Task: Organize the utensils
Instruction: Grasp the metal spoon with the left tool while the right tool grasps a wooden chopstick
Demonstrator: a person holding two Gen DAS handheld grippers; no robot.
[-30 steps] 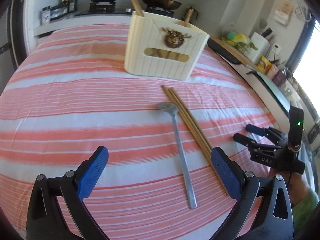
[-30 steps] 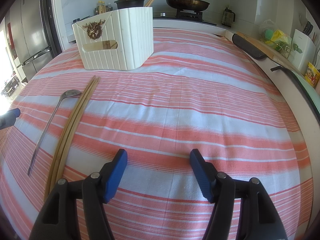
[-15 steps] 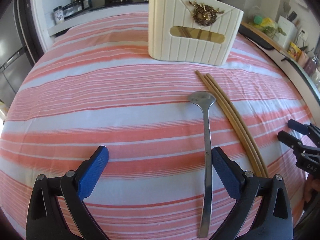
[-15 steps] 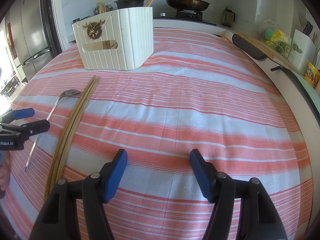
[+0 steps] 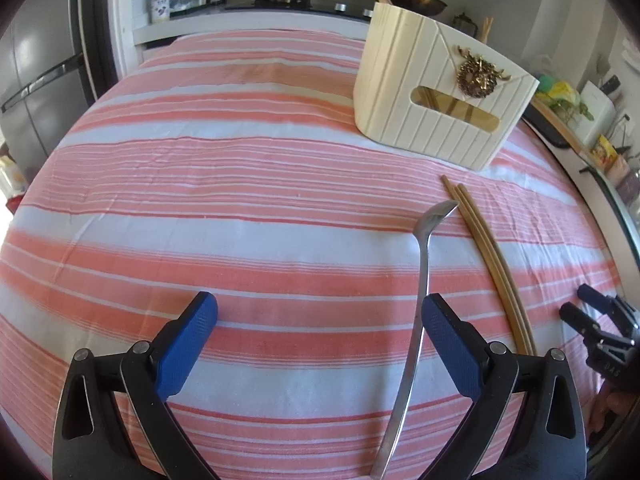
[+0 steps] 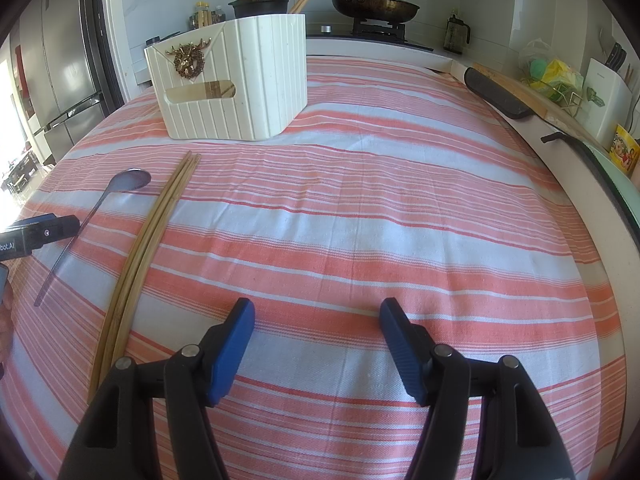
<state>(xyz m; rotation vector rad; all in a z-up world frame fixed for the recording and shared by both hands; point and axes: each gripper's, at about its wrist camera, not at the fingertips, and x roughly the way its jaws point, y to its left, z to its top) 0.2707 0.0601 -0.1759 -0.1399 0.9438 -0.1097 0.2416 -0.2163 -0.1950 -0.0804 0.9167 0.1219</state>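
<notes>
A metal spoon (image 5: 420, 280) lies on the striped cloth, bowl toward a cream utensil box (image 5: 436, 96). Its handle runs just inside my left gripper's right finger. My left gripper (image 5: 320, 316) is open and low over the cloth. Several wooden chopsticks (image 5: 492, 256) lie right of the spoon. In the right wrist view the spoon (image 6: 80, 224), the chopsticks (image 6: 148, 248) and the box (image 6: 236, 84) are at the left. My right gripper (image 6: 316, 320) is open and empty over bare cloth. The box holds chopsticks that stick out of its top.
The table wears a red and white striped cloth (image 6: 360, 208). A stove with a pot (image 6: 260, 2) and a pan (image 6: 372, 4) stands behind. A counter with a knife block (image 6: 604, 88) runs along the right. A fridge (image 6: 60, 64) is at the left.
My left gripper has swung left and come closer to the spoon, whose handle now lies between its fingers near the right one. My right gripper has not moved.
</notes>
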